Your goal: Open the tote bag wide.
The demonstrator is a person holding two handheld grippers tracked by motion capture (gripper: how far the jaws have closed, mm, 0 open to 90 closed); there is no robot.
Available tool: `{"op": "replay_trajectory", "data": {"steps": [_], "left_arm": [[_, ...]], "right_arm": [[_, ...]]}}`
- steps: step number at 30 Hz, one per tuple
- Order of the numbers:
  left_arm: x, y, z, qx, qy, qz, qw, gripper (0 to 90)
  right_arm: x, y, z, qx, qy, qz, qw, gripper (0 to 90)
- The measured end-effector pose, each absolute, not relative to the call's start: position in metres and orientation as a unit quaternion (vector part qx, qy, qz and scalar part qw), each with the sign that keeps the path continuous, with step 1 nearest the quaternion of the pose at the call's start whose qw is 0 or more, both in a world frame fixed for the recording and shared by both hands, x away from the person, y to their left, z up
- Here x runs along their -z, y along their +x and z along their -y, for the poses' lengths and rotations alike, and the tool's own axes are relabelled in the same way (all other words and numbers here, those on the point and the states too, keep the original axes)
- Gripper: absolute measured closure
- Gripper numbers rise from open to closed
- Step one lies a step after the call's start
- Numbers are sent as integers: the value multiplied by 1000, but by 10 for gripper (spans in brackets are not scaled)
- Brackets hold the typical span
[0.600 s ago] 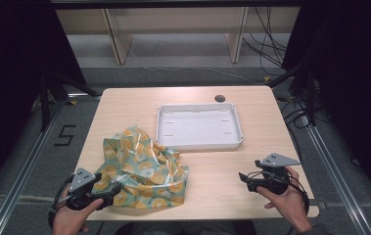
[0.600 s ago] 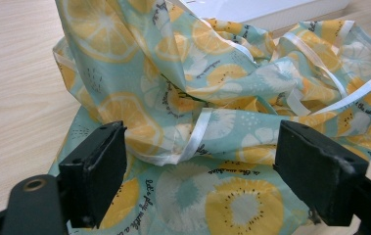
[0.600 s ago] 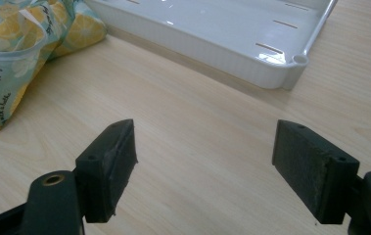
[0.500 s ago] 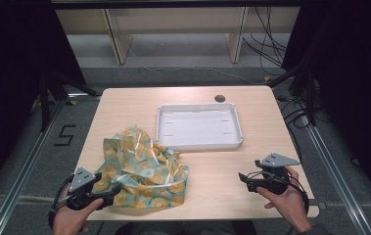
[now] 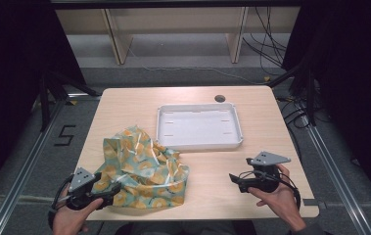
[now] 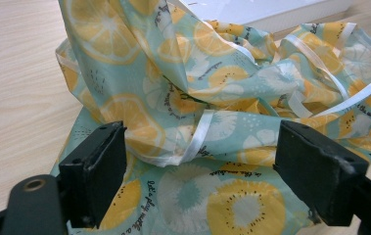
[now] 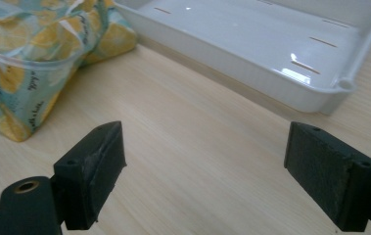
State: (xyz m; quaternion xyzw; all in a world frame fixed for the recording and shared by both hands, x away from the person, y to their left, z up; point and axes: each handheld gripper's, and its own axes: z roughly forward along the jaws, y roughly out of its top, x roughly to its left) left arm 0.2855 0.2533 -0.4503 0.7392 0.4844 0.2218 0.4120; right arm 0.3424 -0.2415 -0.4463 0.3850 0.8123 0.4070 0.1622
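Although no grip has been made, both tools are set for one. The left gripper (image 5: 105,191) sits at the near-left corner of the table (image 5: 139,103), its jaws spread wide, and in the left gripper view the crumpled citrus-print cloth (image 6: 222,127) lies between and beyond them — the pads press on nothing. A fold edged with white ribbon trim (image 6: 197,139) runs up the middle of the gap; judged from that, the tool is lined up to pinch this near edge, the likeliest handle on a loose heap.

The cloth (image 5: 141,169) rests bunched on the near-left part of the table, its far edge just beside the white tray (image 5: 198,145); whether they touch cannot be told.

The right gripper (image 5: 236,180) is held by the right hand (image 5: 276,200) near the front-right edge, well apart from the cloth, jaws likewise wide open over bare wood and holding nothing. It points toward the gap between cloth and tray — a waiting position, by my reading, ready to take a second corner.

The tray is empty, which suggests it is the intended destination.
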Motion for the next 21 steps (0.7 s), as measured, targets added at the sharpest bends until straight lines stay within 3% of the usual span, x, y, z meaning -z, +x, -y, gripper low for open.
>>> {"op": "replay_trajectory", "data": {"steps": [21], "left_arm": [[451, 286, -254, -220, 739, -486, 411, 189]], "right_arm": [[453, 380, 135, -425, 310, -847, 77, 260]]}}
